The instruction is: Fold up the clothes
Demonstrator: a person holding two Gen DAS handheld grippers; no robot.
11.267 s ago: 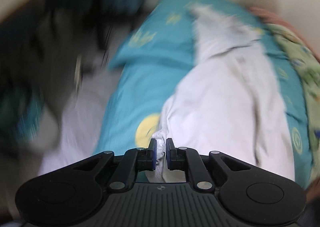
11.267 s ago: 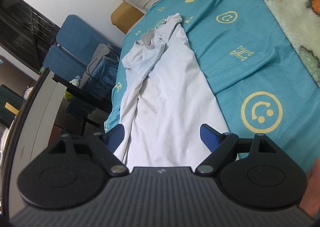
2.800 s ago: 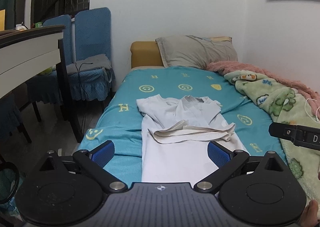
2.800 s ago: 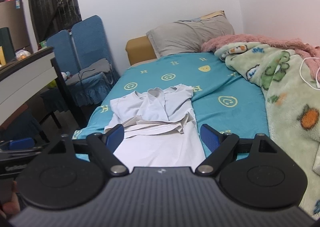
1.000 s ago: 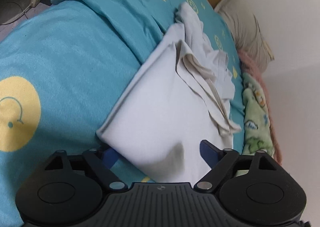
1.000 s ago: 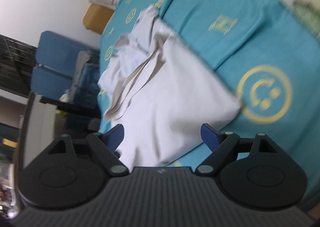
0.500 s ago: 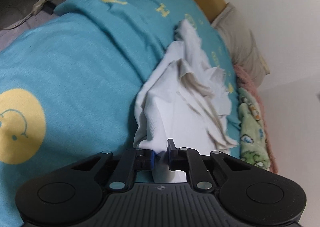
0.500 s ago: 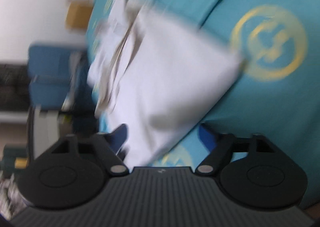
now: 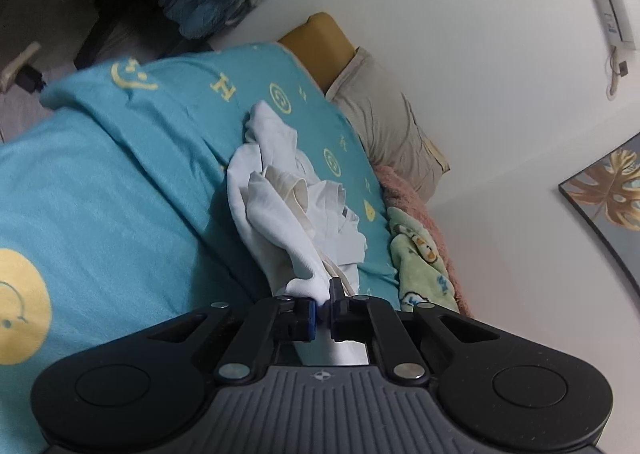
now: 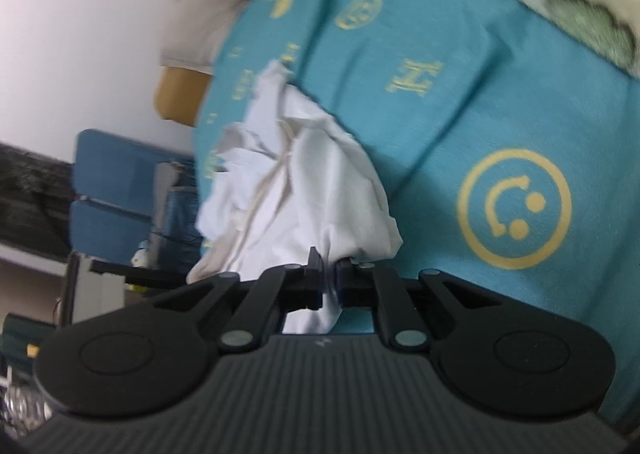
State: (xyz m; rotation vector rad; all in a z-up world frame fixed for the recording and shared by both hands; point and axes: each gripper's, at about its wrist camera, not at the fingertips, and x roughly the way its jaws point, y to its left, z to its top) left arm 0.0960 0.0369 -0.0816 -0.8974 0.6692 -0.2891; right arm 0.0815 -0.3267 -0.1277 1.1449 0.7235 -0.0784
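A white shirt point(image 9: 280, 206) lies bunched on the teal bed cover point(image 9: 100, 182), its sleeves folded across its upper part. My left gripper point(image 9: 325, 304) is shut on the shirt's near hem corner, and the cloth rises from the bed to the jaws. In the right wrist view the same white shirt point(image 10: 304, 190) is pinched at its other hem corner by my right gripper point(image 10: 329, 278), which is shut on the fabric. The hem between the two corners is hidden behind the gripper bodies.
Teal bed cover point(image 10: 480, 102) with yellow smiley prints spreads to both sides. A grey pillow point(image 9: 384, 122) and yellow headboard point(image 9: 320, 42) lie beyond the shirt. A green fleece blanket point(image 9: 420, 266) runs along the wall side. Blue chairs point(image 10: 116, 174) and a desk stand off the bed's other side.
Both grippers went from wide open over the flat hem to shut on its corners. The left one lifted, and the shirt's lower part has bunched up toward the sleeves.
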